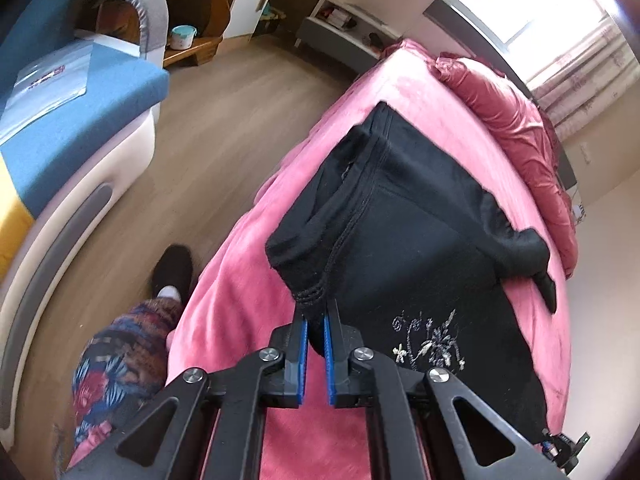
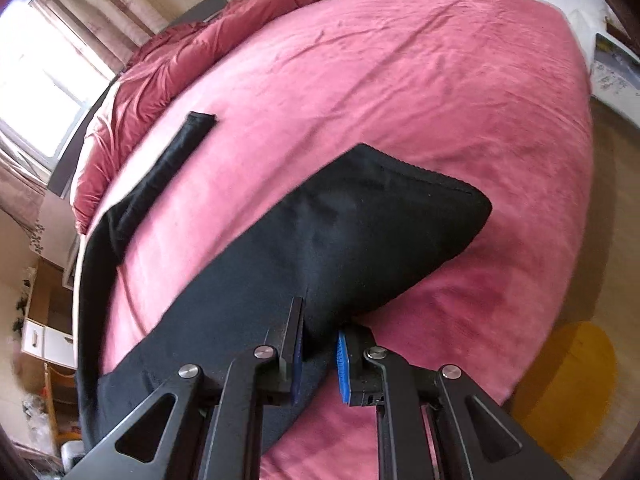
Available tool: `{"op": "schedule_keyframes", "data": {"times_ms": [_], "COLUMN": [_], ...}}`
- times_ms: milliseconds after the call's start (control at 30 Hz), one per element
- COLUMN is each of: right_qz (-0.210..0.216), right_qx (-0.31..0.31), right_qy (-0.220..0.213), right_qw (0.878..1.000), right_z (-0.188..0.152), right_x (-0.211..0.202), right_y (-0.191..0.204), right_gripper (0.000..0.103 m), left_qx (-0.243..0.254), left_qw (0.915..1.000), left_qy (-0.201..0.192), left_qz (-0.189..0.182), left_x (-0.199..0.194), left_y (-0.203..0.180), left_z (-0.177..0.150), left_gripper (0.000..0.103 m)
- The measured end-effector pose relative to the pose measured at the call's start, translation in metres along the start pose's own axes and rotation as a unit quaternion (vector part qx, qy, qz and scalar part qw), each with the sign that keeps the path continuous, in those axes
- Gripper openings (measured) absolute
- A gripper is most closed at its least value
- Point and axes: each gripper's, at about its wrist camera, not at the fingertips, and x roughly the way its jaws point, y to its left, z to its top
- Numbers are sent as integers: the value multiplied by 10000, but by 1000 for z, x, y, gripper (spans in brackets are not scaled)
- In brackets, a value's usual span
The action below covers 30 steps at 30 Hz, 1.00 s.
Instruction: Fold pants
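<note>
Black pants [image 1: 404,216] lie spread on a pink bed cover [image 1: 248,272], with pale flower embroidery [image 1: 430,342] near the close edge. My left gripper [image 1: 316,316] is shut on the ribbed waistband corner and lifts it off the cover. In the right wrist view the same black pants [image 2: 320,248] stretch across the bed, one leg [image 2: 176,152] reaching toward the far left. My right gripper [image 2: 320,324] is shut on a raised fold of the cloth, which bunches between the blue pads [image 2: 343,360].
A dark red quilt [image 1: 516,128] is heaped at the bed's far end. Beside the bed are wooden floor [image 1: 188,136], a blue and white sofa [image 1: 68,132] and a person's patterned trouser leg and black shoe [image 1: 172,268]. A yellow stool [image 2: 568,392] stands at the right.
</note>
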Motion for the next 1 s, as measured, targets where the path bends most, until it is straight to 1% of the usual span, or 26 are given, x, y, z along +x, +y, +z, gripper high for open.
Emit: {"op": "schedule_keyframes", "data": {"times_ms": [67, 133, 200, 233, 267, 300, 333, 367, 400, 467, 533, 567, 600, 633, 667, 700, 767, 800, 833, 933, 967, 1000], "right_qz": [-69, -166, -209, -229, -227, -231, -279, -358, -448, -619, -724, -705, -624, -534, -392, -348, -208, 12, 178, 236, 198, 130], "right_qx": [58, 31, 11, 32, 75, 86, 77, 47, -9, -236, -555, -659, -778, -850, -1008, -1115, -1427, -1522, -1629, -2131, -2305, -2356], "right_qy": [27, 65, 151, 165, 180, 172, 174, 172, 132, -36, -220, -259, -274, -266, -249, -243, -216, -112, 0, 82, 144, 221], "right_qw": [10000, 9998, 9997, 9996, 9996, 9995, 9994, 9992, 9989, 9978, 9956, 9950, 9946, 9946, 9938, 9929, 9893, 9883, 9865, 9767, 9728, 9715], "right_z": [-1, -1, -2, -2, -1, -1, 0, 0, -1, -1, -4, -5, -7, -8, -12, -14, -22, -26, -32, -47, -52, -54], "right_x": [-1, 2, 6, 9, 9, 10, 8, 7, 3, -7, -18, -22, -25, -25, -24, -23, -17, -12, -7, 5, 12, 19], "right_y": [-8, -11, -12, -11, -11, -11, -10, -9, -7, 0, 15, 22, 32, 40, 56, 65, 94, 108, 124, 162, 174, 179], "right_gripper": [14, 14, 14, 15, 17, 21, 25, 38, 47, 47, 47, 49, 52, 53, 56, 57, 58, 58, 57, 58, 59, 59], "left_qx": [49, 163, 353, 425, 516, 648, 747, 797, 854, 877, 879, 892, 942, 990, 1069, 1137, 1291, 1424, 1493, 1588, 1581, 1503], "left_qw": [10000, 9995, 9983, 9977, 9969, 9953, 9932, 9920, 9905, 9898, 9909, 9912, 9916, 9916, 9915, 9912, 9901, 9885, 9875, 9865, 9867, 9881], "left_qy": [55, 159, 253, 243, 242, 298, 340, 358, 373, 302, 29, -58, -209, -276, -339, -382, -434, -453, -454, -378, -347, -277], "left_qz": [59, 202, 376, 461, 539, 663, 820, 907, 1012, 1081, 1020, 974, 864, 782, 663, 562, 349, 242, 228, 157, 156, 192], "left_x": [2, 7, 12, 13, 13, 13, 12, 10, 7, -3, -20, -24, -31, -33, -33, -31, -25, -19, -14, 5, 9, 18], "left_y": [0, -2, -9, -12, -15, -18, -19, -17, -14, -7, -2, -2, -5, -9, -16, -24, -40, -53, -62, -81, -84, -88], "left_z": [-6, -10, -9, -7, -7, -7, -6, -7, -7, -4, 2, 5, 13, 19, 25, 32, 45, 53, 58, 78, 82, 88], "left_gripper": [7, 8, 11, 17, 20, 28, 29, 29, 30, 30, 30, 30, 30, 30, 30, 33, 36, 36, 37, 37, 37, 37]}}
